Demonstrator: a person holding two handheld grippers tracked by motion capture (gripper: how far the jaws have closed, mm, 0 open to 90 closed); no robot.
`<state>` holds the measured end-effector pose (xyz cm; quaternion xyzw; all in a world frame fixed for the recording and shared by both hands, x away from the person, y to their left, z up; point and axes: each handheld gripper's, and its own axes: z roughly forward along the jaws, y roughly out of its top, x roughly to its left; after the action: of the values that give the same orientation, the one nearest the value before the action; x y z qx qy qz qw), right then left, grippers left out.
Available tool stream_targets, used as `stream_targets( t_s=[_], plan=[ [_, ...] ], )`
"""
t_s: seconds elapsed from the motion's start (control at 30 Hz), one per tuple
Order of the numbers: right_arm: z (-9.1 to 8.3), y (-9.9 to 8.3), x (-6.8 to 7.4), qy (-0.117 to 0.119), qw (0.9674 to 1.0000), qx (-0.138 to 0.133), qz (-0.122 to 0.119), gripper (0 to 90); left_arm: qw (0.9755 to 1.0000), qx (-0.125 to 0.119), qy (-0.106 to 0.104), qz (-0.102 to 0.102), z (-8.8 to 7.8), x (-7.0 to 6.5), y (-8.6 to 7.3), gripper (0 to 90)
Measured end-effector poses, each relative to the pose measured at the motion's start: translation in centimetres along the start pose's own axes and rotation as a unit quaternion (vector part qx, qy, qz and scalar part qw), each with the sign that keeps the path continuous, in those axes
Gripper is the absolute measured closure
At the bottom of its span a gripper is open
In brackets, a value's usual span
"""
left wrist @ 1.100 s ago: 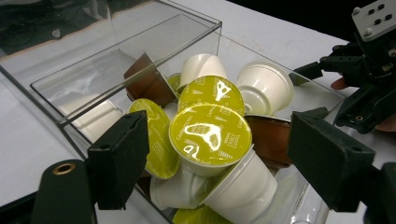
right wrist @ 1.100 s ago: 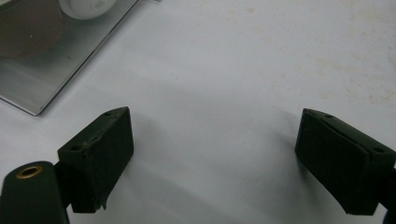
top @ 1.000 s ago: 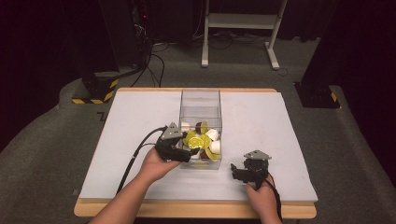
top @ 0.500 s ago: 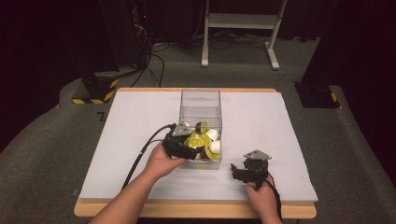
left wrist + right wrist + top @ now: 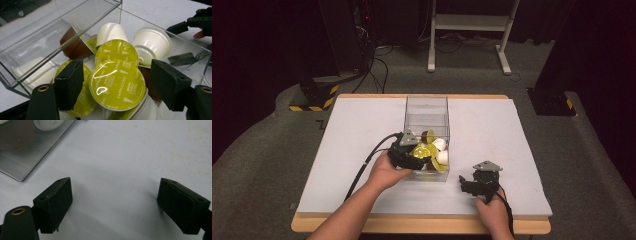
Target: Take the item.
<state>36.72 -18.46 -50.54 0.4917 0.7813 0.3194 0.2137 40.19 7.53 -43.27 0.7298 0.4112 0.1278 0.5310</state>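
Left forearm (image 5: 347, 210) in from the bottom edge, angled up and to the right, hand (image 5: 386, 170) wrapped round the body of the left gripper (image 5: 424, 154). Gripper tipped forward and down, grey plate on top, cable trailing back along the arm. Jaws just been closing, now roughly half apart, pads (image 5: 70, 83) not visibly pressing on anything. Right hand (image 5: 493, 210) low at the near edge, wrist short in frame, holding the right gripper (image 5: 467, 184) close to the surface, grey plate up, jaws pointing left. Jaws spread wide, pads (image 5: 56, 201) well apart, nothing between them.
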Motion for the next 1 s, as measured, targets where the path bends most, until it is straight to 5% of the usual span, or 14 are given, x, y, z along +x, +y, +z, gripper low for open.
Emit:
stream_targets(
  t_s=[0.4, 1.0],
  plan=[
    [0.0, 0.0, 0.0, 0.0, 1.0, 0.0, 0.0, 13.1, 1.0, 0.004, 0.005, 0.006, 0.11, -0.08, -0.39, 35.7],
    [0.01, -0.01, 0.0, 0.0, 1.0, -0.001, -0.001, 13.2, 0.9994, -0.025, 0.0, -0.023, -0.59, 0.26, -0.53, 37.6]
  ],
)
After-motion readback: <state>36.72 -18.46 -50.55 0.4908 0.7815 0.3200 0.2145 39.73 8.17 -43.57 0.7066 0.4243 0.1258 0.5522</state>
